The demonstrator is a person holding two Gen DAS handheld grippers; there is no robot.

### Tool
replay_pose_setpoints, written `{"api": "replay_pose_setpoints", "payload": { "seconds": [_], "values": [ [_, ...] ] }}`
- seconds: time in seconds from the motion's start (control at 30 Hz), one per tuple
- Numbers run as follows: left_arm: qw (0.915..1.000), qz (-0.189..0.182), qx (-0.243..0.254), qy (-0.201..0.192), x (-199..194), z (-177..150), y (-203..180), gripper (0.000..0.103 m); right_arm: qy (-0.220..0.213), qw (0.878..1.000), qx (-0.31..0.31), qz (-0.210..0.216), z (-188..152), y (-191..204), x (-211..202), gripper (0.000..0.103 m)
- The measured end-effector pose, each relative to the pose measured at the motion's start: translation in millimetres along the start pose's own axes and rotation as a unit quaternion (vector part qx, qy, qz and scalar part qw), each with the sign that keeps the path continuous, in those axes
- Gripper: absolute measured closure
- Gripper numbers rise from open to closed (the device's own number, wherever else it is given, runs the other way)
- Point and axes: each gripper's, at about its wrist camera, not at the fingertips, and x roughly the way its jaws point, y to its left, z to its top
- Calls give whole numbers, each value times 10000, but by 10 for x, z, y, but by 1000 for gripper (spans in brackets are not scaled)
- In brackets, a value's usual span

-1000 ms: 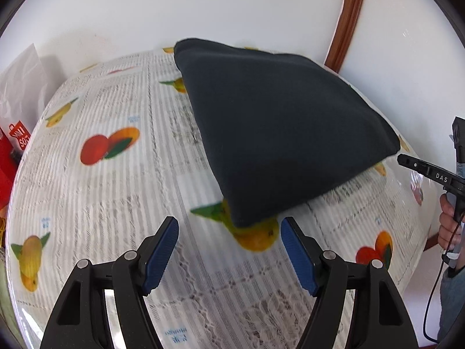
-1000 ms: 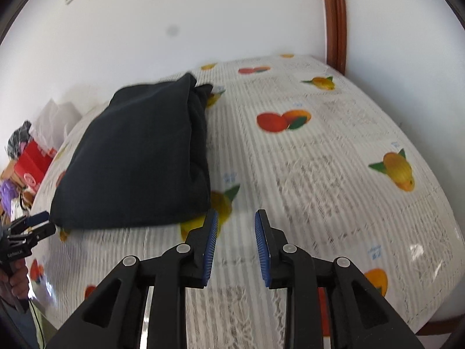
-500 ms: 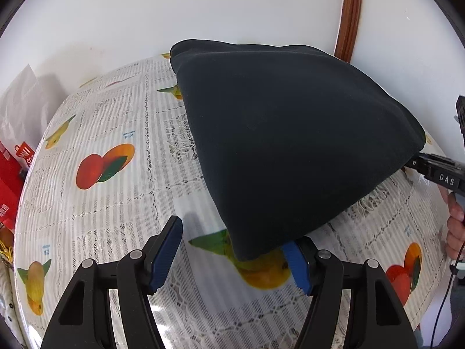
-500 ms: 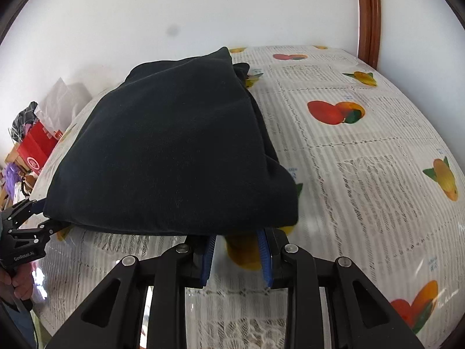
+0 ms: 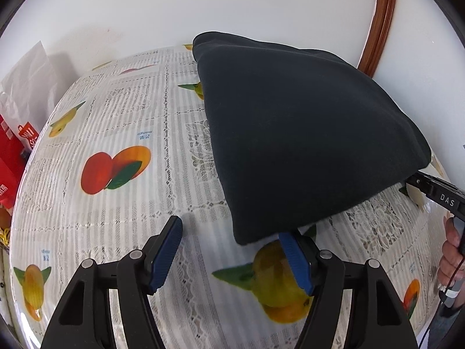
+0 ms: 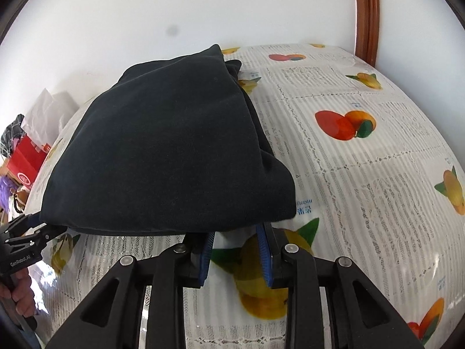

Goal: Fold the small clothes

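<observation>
A folded black garment (image 5: 305, 133) lies on the fruit-print tablecloth (image 5: 122, 203). My left gripper (image 5: 229, 229) is open at the garment's near corner. Its right fingertip (image 5: 286, 240) is tucked under the cloth's edge, while the left one stands free on the table. In the right wrist view the same garment (image 6: 168, 151) fills the middle. My right gripper (image 6: 237, 231) has its jaws a narrow gap apart, with both tips hidden beneath the near edge and the tablecloth showing between the pads. Each gripper shows in the other's view, at opposite near corners: the right gripper (image 5: 430, 189) and the left gripper (image 6: 32, 232).
Red bags (image 5: 11, 157) and white paper (image 5: 32, 81) stand off the table's left side. A white wall and a brown wooden frame (image 5: 380, 20) are behind. A person's hand (image 5: 452, 250) holds the other handle. Bare tablecloth lies to the right of the garment (image 6: 363, 174).
Both grippers have moved in towards the garment. Its near edge, formerly ahead of the fingers, now lies over the right gripper's tips and the left gripper's right tip.
</observation>
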Motion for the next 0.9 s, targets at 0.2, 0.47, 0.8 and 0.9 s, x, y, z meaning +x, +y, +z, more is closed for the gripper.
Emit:
{"api": "replay_pose_setpoints", "payload": {
  "seconds": [0.2, 0.47, 0.8, 0.9],
  "values": [
    [9998, -209, -50, -42, -281, -130, -4, 35, -42, 9995, 215, -219, -30, -92, -213, 72],
    [9968, -129, -320, -716, -982, -179, -91, 22, -557, 9971, -175, -498, -120, 130, -889, 42],
    [9901, 97, -322, -1360, -1762, -310, -364, 18, -1072, 9939, 51, -259, -163, 304, -1715, 23],
    [9875, 225, -264, -1536, -1957, -383, -420, 17, -1208, 9914, -111, -497, -191, 400, -1966, 20]
  ]
}}
